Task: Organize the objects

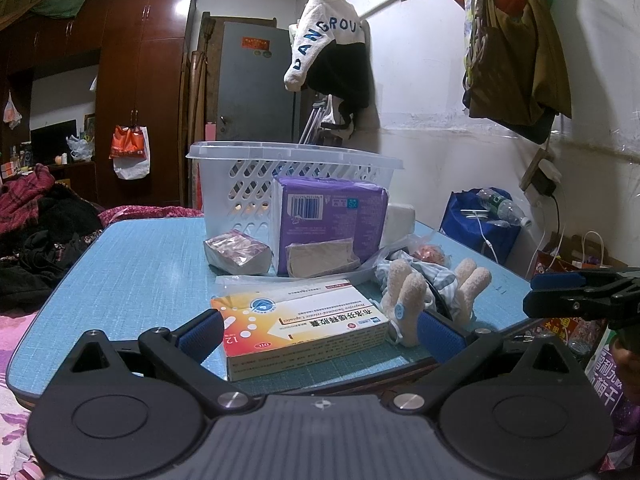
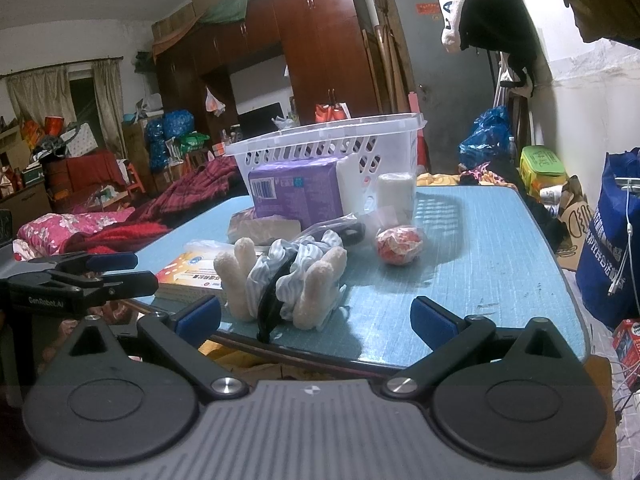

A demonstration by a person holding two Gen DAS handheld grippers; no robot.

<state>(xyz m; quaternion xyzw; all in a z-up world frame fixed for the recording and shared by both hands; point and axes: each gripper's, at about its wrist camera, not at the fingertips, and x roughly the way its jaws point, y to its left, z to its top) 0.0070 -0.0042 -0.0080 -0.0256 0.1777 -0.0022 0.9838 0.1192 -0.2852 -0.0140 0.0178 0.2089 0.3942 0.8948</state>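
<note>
A white slotted basket [image 1: 248,184] [image 2: 360,148] stands at the back of the blue table [image 1: 132,264] [image 2: 480,248]. In front of it lie a purple pack [image 1: 332,216] [image 2: 296,192], two small wrapped packets [image 1: 236,252], a medicine box [image 1: 304,328] [image 2: 188,274], a plush toy in striped cloth [image 1: 420,288] [image 2: 288,280], a red wrapped ball [image 2: 400,246] and a white roll [image 2: 396,192]. My left gripper [image 1: 320,336] is open, its pads either side of the medicine box at the near edge. My right gripper [image 2: 316,320] is open just before the plush toy.
A bed with pink and red bedding [image 2: 80,236] lies left of the table. A blue bag [image 2: 608,248] and boxes stand on the right by the wall. Clothes hang on the wall [image 1: 332,40]. A dark wardrobe [image 1: 140,80] fills the back.
</note>
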